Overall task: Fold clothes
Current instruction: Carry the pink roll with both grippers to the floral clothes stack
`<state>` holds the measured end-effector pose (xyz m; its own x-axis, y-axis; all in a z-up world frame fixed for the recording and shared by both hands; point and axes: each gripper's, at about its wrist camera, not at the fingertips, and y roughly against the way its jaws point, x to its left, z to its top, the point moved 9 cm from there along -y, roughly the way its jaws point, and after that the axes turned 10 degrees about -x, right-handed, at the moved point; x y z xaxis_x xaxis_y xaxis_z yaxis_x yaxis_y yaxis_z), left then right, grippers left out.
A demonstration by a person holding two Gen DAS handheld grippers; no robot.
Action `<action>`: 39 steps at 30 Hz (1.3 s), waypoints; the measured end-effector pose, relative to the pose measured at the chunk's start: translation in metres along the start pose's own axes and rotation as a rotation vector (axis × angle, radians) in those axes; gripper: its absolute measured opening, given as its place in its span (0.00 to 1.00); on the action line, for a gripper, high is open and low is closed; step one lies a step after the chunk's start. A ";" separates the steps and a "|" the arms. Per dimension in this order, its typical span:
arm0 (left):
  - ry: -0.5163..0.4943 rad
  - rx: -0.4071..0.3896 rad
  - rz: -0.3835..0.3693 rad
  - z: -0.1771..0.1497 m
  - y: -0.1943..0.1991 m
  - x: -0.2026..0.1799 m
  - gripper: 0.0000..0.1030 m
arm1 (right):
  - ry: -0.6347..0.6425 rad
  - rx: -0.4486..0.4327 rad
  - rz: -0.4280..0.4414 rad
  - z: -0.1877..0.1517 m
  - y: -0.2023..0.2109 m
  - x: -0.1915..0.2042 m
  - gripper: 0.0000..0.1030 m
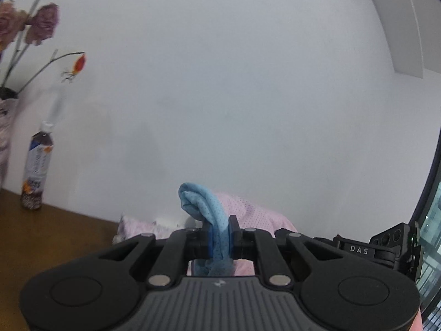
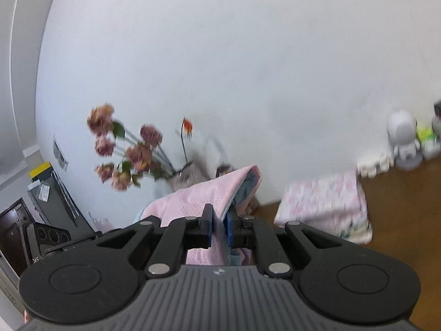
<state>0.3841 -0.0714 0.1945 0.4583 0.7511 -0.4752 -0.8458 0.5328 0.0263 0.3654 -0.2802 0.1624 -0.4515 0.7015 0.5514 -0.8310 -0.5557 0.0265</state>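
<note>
Above wooden table [image 2: 399, 207]: both hand-held grippers [image 1: 220, 237] [image 2: 219, 229] clamp pink-blue garment [image 2: 198, 201]; folded cloth [image 2: 325, 207], flowers [image 2: 124, 149] behind

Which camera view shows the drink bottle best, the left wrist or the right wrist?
The left wrist view. The drink bottle stands upright on the brown table by the wall, seen from cap to base. In the right wrist view I cannot pick it out; the area near the flowers is blurred.

right tongs [image 2: 219, 230] are clamped on a pink mesh garment [image 2: 198, 201] with blue lining, held up above the brown desk [image 2: 399, 207], folded pink stack [image 2: 325, 207] lying off to the right, dried flowers [image 2: 126, 151] left by the wall.
</note>
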 end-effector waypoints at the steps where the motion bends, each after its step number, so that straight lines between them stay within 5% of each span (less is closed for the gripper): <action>1: 0.009 0.003 0.007 0.002 -0.012 0.003 0.08 | 0.003 -0.004 -0.009 0.009 -0.004 -0.003 0.09; 6: 0.046 0.036 0.037 -0.009 -0.065 0.033 0.08 | -0.040 0.005 -0.065 0.037 -0.041 -0.045 0.09; 19: 0.088 0.144 0.126 -0.074 -0.179 0.134 0.08 | -0.166 0.088 -0.142 -0.007 -0.142 -0.181 0.08; 39: 0.089 0.118 0.139 -0.080 -0.183 0.151 0.18 | -0.248 0.096 -0.171 -0.027 -0.168 -0.226 0.11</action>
<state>0.5863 -0.0868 0.0481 0.3093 0.7855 -0.5360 -0.8590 0.4726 0.1969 0.5982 -0.3333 0.0106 -0.2051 0.6644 0.7187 -0.8479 -0.4874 0.2086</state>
